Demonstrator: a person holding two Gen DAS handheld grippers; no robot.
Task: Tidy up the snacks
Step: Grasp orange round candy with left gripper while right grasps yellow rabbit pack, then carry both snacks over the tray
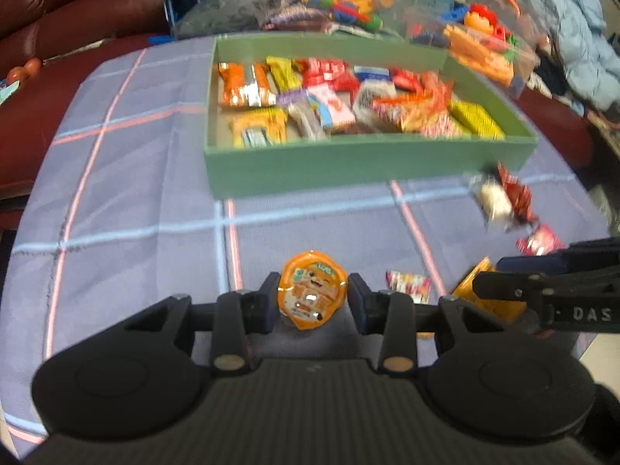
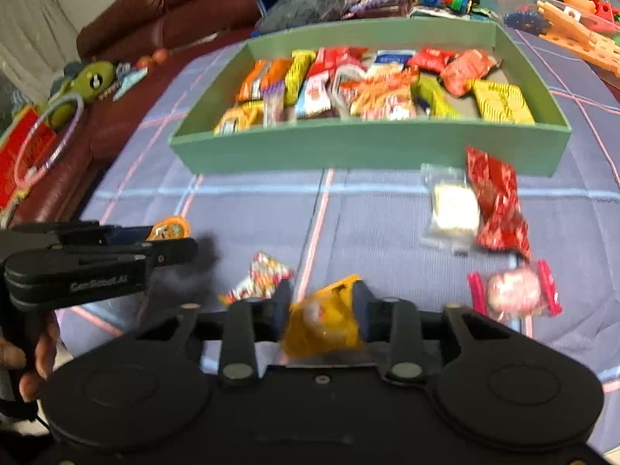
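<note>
- While I watch my left gripper [image 1: 313,302], it squeezes an orange jelly cup [image 1: 312,295] between its fingers.
- My right gripper [image 2: 321,312] is clamped on a yellow snack bag [image 2: 323,319].
- More snacks lie near on the blue checked cloth [image 2: 252,201]: a red packet [image 2: 498,205], a white one [image 2: 453,207], a pink candy [image 2: 513,290].
- Behind them sits the green tray [image 2: 368,147], full of snacks.

left gripper [image 1: 313,302] at bottom centre clamps an orange jelly cup [image 1: 312,295]. green tray [image 1: 348,162] full of snacks in upper middle, on blue checked cloth [image 1: 135,201]. right gripper [image 1: 542,290] at right edge over a yellow packet [image 1: 484,294]. loose wrapped snacks [image 1: 503,201] at right.
</note>
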